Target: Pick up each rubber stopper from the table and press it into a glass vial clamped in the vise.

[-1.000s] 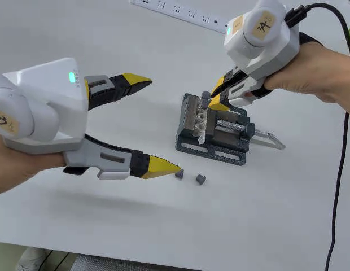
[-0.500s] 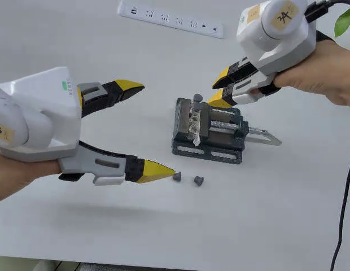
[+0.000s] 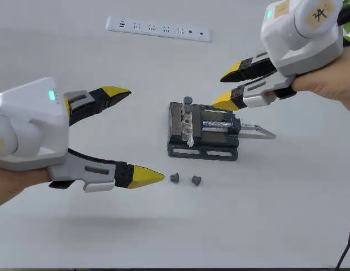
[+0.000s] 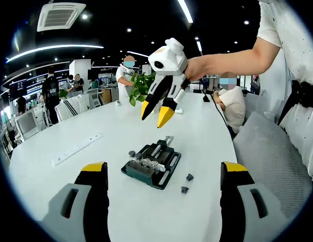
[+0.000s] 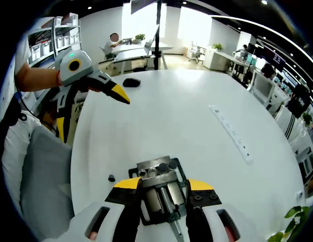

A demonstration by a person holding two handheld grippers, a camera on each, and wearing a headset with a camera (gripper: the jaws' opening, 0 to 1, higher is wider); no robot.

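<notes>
Head view: the left gripper is being held with jaws spread wide, its lower tip just beside two loose stoppers at the vise's six o'clock, likely for a pickup. The right gripper, slightly parted and empty, is being held clear at two o'clock.
Left gripper view: both stoppers are being framed between the spread jaws.
Right gripper view: the vise is being sighted end-on, with its capped vial at twelve o'clock.

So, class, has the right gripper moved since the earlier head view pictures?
Yes: the right gripper has pulled back from the vise, up and rightward in the head view.
</notes>
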